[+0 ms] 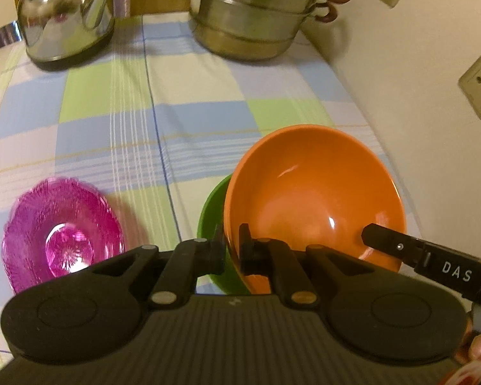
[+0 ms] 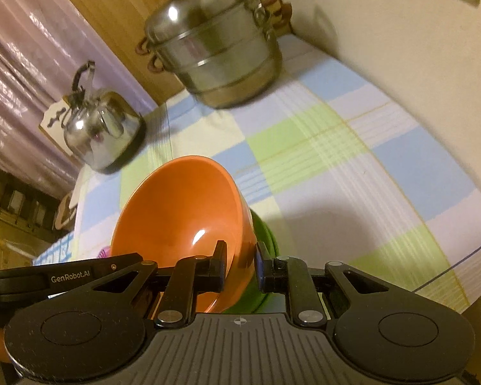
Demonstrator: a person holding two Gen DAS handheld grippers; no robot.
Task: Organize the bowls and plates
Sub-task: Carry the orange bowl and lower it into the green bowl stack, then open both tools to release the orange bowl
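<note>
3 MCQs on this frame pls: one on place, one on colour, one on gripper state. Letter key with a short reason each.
1. Where is the pink dish relative to the orange bowl in the left wrist view?
A. Inside it
B. To its left on the tablecloth
C. Behind it by the steamer pot

2. What colour is the bowl directly beneath the orange bowl?
A. Green
B. Blue
C. White

3. What is the left gripper doing?
A. Open above the kettle
B. Shut on the pink dish
C. Shut on the orange bowl's rim

Key:
1 B, the pink dish sits apart at the left on the cloth.
2 A, a green rim shows under the orange bowl in both views.
3 C, its fingers pinch the orange rim between them; the right gripper clamps the opposite rim.
</note>
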